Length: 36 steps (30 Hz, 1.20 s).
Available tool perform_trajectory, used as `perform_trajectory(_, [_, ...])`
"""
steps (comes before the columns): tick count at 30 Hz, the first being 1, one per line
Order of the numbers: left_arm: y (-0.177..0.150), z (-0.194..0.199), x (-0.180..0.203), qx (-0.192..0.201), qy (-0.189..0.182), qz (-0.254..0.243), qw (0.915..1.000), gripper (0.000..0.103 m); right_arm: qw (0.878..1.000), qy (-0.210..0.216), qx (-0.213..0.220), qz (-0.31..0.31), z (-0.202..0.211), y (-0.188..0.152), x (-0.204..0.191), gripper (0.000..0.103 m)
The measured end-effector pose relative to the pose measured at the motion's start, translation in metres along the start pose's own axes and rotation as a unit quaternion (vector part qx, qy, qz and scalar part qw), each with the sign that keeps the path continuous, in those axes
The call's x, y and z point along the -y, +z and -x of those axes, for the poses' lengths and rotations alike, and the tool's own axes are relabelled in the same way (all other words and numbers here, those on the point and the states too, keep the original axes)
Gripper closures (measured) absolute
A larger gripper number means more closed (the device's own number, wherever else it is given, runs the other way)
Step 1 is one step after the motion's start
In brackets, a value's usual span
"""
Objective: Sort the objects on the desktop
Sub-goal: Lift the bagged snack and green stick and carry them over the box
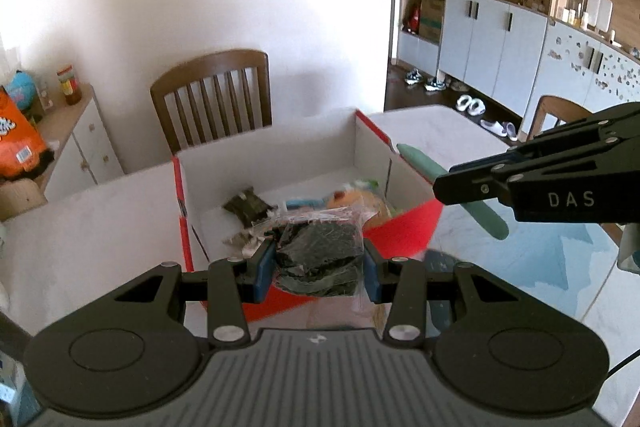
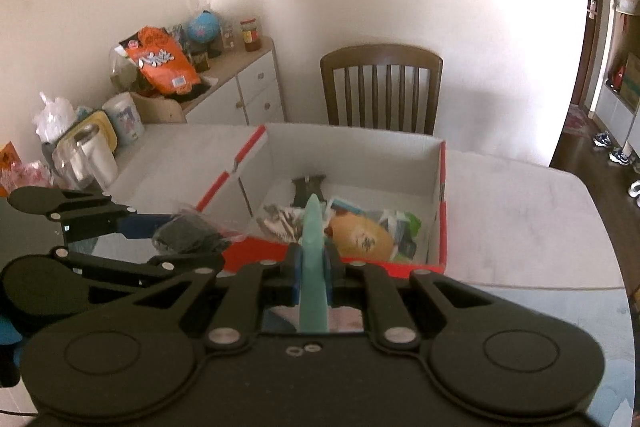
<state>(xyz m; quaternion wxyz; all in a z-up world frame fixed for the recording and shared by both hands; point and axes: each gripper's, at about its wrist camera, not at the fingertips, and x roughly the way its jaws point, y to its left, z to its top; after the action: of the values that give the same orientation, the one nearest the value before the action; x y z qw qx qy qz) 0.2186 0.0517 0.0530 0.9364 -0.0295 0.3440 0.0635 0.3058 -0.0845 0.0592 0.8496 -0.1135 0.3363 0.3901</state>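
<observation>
The dark packet in clear wrap (image 1: 318, 259) is clamped in my left hand-held gripper (image 1: 319, 265), hanging just above the near red wall of the box (image 1: 400, 231) on the desk (image 1: 80, 227). My right hand-held gripper (image 2: 312, 277) pinches a slim green stick (image 2: 314, 267) near that same wall. I worry the loose wrap snags the rim, or the two hand-held grippers collide over the box.

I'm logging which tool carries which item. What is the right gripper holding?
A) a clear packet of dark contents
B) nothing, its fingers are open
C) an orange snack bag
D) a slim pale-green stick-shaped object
D: the right gripper is clamped on the slim green object; the dark packet sits in the left gripper.
</observation>
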Motion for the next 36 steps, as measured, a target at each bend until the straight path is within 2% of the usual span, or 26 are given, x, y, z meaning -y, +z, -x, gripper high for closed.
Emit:
perform_trajectory(6, [0.018, -0.006, -0.005, 0.009, 0.004, -0.005, 0.9999, 0.06, 1.0, 0.0, 0.001, -0.012, -0.007, 0.02, 0.006, 0.093])
perform_trajectory(19, [0.04, -0.039, -0.034, -0.001, 0.009, -0.003, 1.0, 0.06, 1.0, -0.01, 0.0, -0.023, -0.036, 0.044, 0.014, 0.093])
perform_trajectory(36, [0.068, -0.107, -0.078, -0.053, -0.013, 0.009, 0.9985, 0.06, 0.999, -0.035, -0.02, -0.033, -0.081, 0.066, 0.033, 0.093])
